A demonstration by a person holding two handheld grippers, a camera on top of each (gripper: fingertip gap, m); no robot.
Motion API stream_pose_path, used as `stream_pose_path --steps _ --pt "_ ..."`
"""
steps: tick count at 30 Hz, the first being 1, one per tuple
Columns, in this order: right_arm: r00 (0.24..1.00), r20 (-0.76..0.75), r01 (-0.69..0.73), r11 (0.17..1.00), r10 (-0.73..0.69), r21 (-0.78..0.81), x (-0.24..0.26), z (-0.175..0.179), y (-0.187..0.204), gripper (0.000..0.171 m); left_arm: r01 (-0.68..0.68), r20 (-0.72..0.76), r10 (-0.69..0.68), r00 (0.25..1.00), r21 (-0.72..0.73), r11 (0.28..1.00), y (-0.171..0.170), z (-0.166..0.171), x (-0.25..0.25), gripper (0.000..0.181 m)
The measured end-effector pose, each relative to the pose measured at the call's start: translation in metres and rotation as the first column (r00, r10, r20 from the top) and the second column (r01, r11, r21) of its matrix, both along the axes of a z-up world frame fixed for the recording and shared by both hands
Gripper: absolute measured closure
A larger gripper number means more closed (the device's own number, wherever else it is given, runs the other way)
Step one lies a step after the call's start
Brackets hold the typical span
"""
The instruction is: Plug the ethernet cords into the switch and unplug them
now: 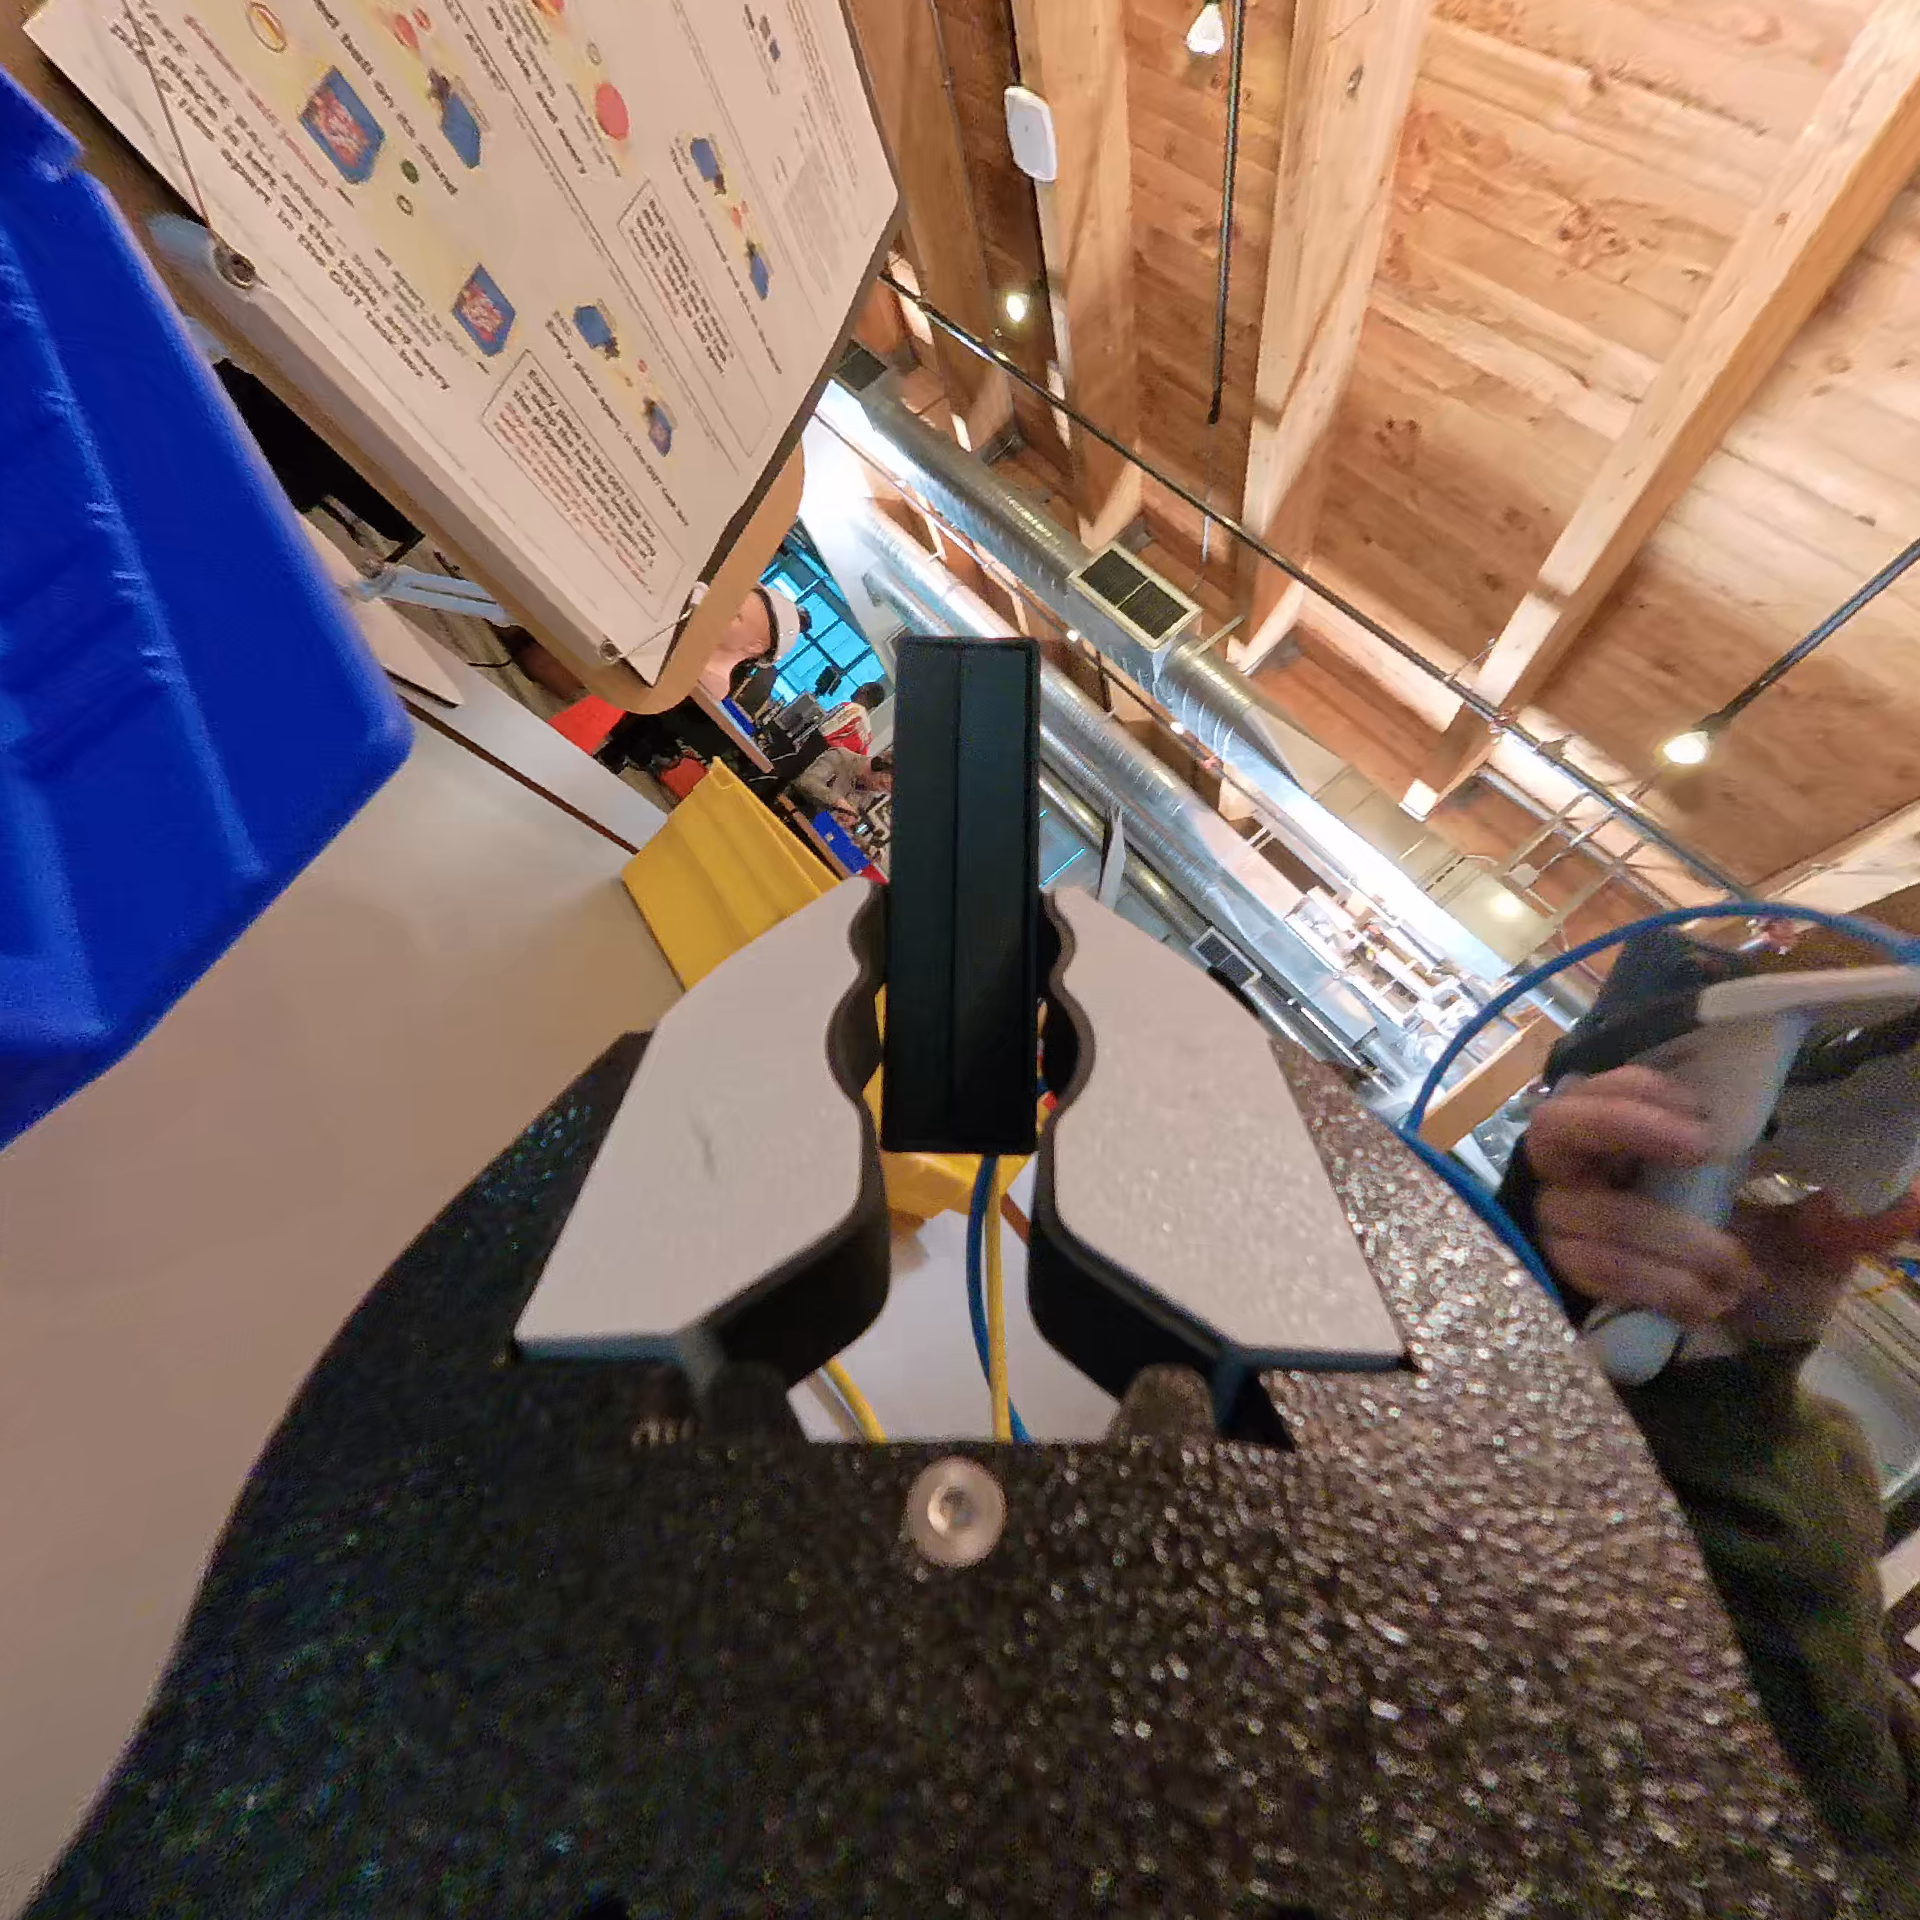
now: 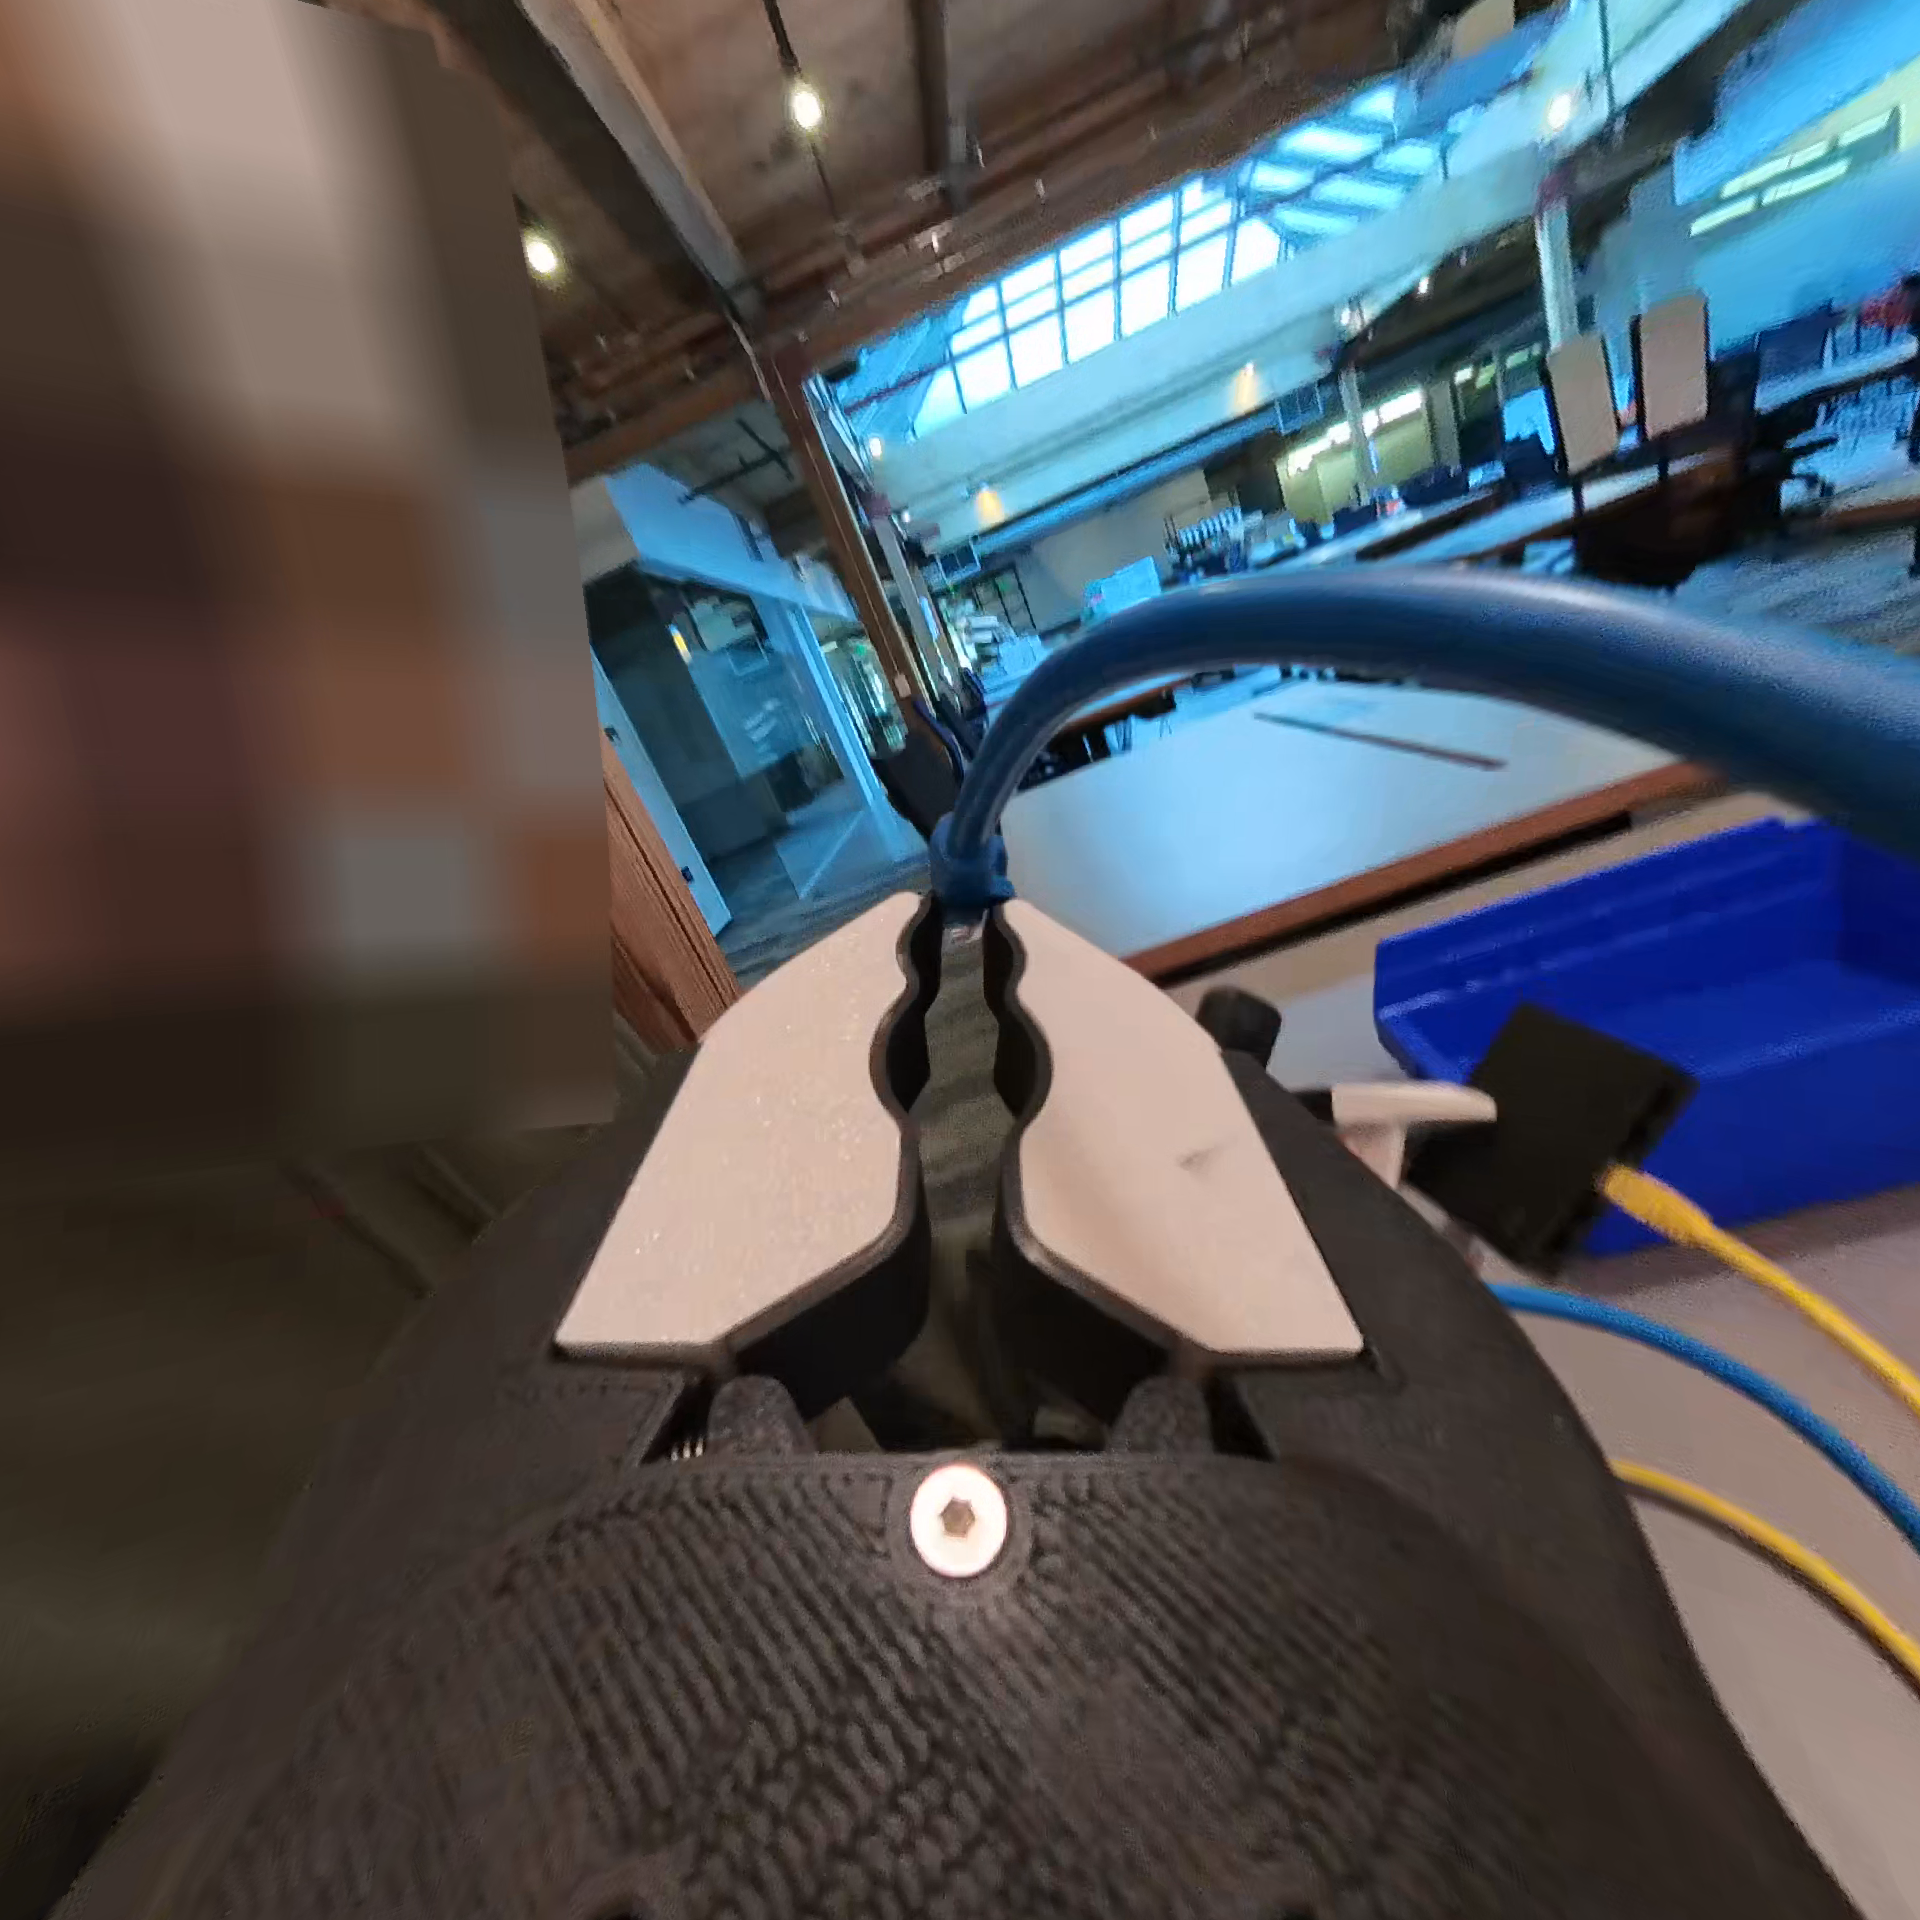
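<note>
Closest to the lens, the left gripper [image 1: 958,935] is clamping the black switch [image 1: 961,894] by its two long sides, the box standing upright between the fingers and pointing to 12 o'clock. Two cords are hanging from its lower end, one blue cord [image 1: 977,1278] and one yellow cord [image 1: 995,1309], running down toward 6 o'clock. One blue bin [image 1: 156,644] is sitting at 9 o'clock on the pale table [image 1: 312,1195], and one yellow bin [image 1: 727,883] is lying just behind the fingers. At 3 o'clock a hand [image 1: 1631,1216] is holding the right gripper [image 1: 1829,1018], blurred.

In the right wrist view, the right gripper [image 2: 961,920] is pinching one blue plug [image 2: 968,878] at its narrowed fingertips, its cord arching toward 2 o'clock. At 4 o'clock the switch [image 2: 1558,1132] is showing one yellow plug [image 2: 1642,1190] seated in it.
</note>
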State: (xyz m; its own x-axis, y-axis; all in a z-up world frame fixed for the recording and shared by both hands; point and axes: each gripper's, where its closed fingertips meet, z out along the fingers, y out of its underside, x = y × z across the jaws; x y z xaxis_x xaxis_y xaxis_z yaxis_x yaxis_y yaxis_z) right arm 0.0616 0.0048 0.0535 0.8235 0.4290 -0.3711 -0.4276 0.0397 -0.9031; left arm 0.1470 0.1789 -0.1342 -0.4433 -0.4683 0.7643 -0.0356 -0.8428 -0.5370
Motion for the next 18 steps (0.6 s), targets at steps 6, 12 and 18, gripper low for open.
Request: stream_pose_path --steps 6,12,18 --pt "0.985 0.132 0.116 0.993 -0.112 -0.025 0.033 0.047 -0.011 0.162 -0.016 -0.018 0.017 1.000 0.018 1.000 0.005 -0.008 0.003 0.155" --pt "0.984 0.129 0.121 0.993 -0.121 0.015 0.043 0.080 -0.016 0.163 0.006 -0.055 -0.005 0.998 0.008 1.000 0.008 -0.018 0.007 0.155" --pt "0.995 0.048 -0.075 0.984 0.084 -0.163 0.017 0.022 0.046 0.162 0.171 -0.018 -0.171 0.985 -0.022 0.985 -0.031 -0.013 0.006 0.155"
